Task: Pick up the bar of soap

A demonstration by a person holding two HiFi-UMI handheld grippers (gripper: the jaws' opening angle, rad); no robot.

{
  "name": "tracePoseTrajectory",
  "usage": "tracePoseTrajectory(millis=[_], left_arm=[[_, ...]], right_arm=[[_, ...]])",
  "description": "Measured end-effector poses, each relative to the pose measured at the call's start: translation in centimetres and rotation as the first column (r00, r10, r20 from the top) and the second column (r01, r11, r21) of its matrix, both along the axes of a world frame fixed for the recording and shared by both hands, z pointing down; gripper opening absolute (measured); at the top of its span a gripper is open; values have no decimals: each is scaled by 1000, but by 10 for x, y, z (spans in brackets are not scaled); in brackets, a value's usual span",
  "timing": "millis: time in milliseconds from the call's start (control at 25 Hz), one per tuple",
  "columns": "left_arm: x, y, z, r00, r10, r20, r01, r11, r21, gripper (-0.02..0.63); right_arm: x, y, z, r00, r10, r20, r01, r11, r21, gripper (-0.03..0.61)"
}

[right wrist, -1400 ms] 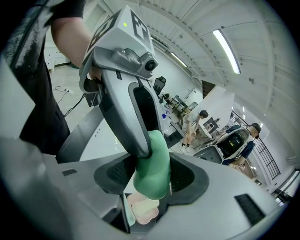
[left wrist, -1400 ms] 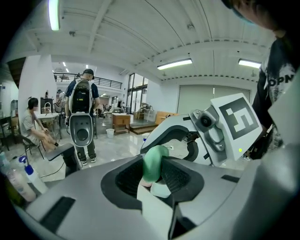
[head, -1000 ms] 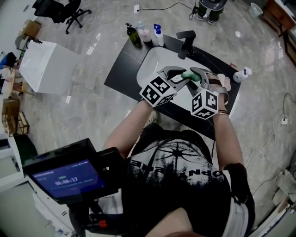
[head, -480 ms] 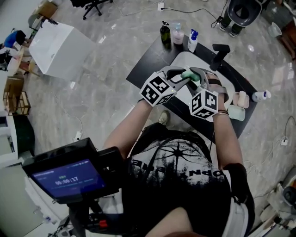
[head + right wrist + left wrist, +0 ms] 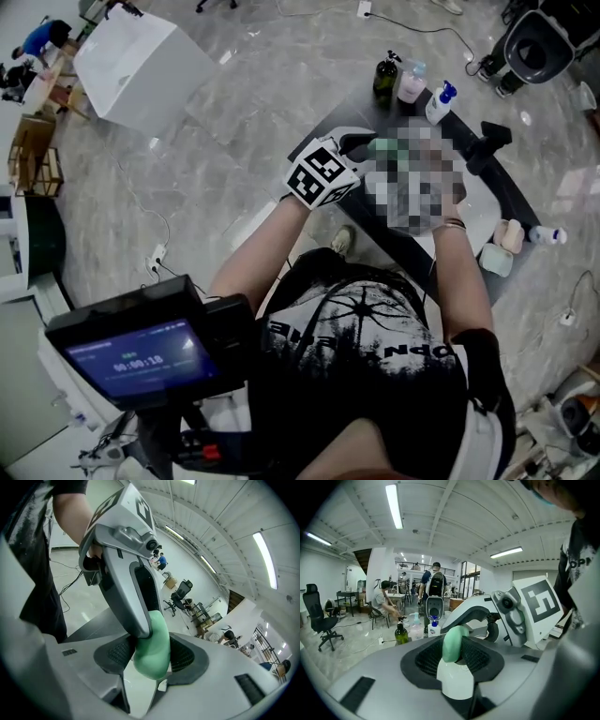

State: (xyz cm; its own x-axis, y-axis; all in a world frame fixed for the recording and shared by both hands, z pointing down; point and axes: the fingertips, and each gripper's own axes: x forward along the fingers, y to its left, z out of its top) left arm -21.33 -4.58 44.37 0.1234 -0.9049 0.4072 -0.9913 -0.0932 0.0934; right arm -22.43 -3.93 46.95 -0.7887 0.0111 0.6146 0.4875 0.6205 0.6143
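Green soap bar (image 5: 453, 641) aloft, pinched by your left gripper (image 5: 454, 660), half closed, and right gripper (image 5: 151, 660), wider. Likely light, hard, slick: seat your pads on its flat faces.

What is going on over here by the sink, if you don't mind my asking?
A person is holding a green bar of soap between two hand-held grippers. The left gripper and the right gripper both appear to have their fingers closed on it. The soap is up in the air above the dark counter, and a few bottles stand at the counter's far end.
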Motion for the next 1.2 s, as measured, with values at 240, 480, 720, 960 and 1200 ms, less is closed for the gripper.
tracePoseTrajectory(millis=[240, 480, 720, 960, 1200], left_arm=[[-35, 4, 8, 1000, -12, -9, 12, 1000, -16, 132], [-61, 1, 35, 1000, -13, -26, 12, 998, -68, 131], [-81, -5, 71, 999, 8, -38, -13, 989, -147, 132], [-97, -11, 111, 996, -4, -87, -13, 981, -194, 132], [-108, -14, 144, 992, -19, -128, -12, 971, -239, 132]], right_arm=[[-35, 5, 9, 1000, -11, -15, 10, 1000, -14, 221], [-61, 3, 35, 999, -3, -42, 1, 999, -53, 221], [-80, -2, 72, 996, 33, -88, -42, 993, -110, 218], [-96, -7, 112, 988, 37, -149, -58, 988, -144, 218], [-105, -7, 138, 978, 44, -204, -84, 978, -192, 218]])
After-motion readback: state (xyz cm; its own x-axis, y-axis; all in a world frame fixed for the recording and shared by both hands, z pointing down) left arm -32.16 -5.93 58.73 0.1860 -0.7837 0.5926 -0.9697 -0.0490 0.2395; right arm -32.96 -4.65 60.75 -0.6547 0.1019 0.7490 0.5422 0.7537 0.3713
